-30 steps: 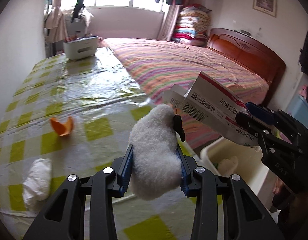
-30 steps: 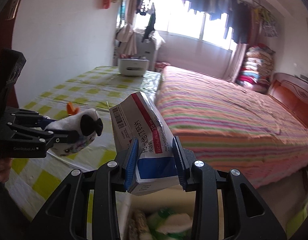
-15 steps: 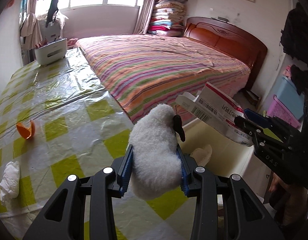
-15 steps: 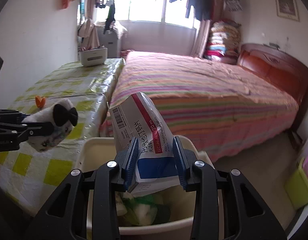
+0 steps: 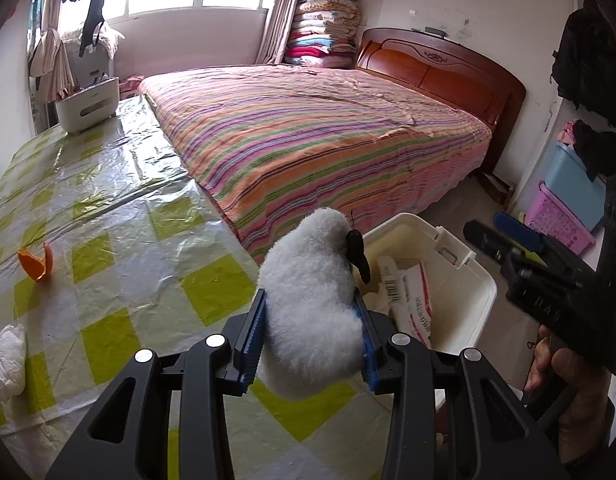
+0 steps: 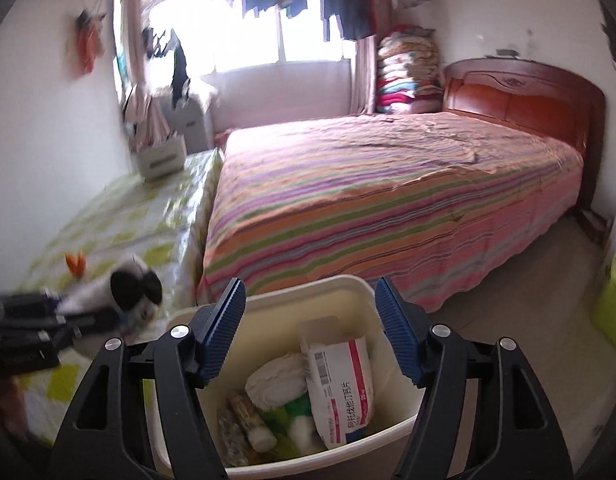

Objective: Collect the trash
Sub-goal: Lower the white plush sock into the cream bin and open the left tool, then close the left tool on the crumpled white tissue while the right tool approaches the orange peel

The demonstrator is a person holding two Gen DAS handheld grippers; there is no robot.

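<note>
Box [image 6: 342,392] now in bin [image 6: 268,308]

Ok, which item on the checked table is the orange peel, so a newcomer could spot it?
Start at the table with its yellow-checked cloth, beside the striped bed. Near its left edge lies the orange peel, a small curled cup, bright orange where the crumpled tissue nearer the camera is white.

Right gripper [image 6: 310,328] fingers [image 6: 224,328] apart.

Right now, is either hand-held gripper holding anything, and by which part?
The left hand-held gripper clamps the white plush toy across its body. The right hand-held gripper is open and empty above the bin.
</note>
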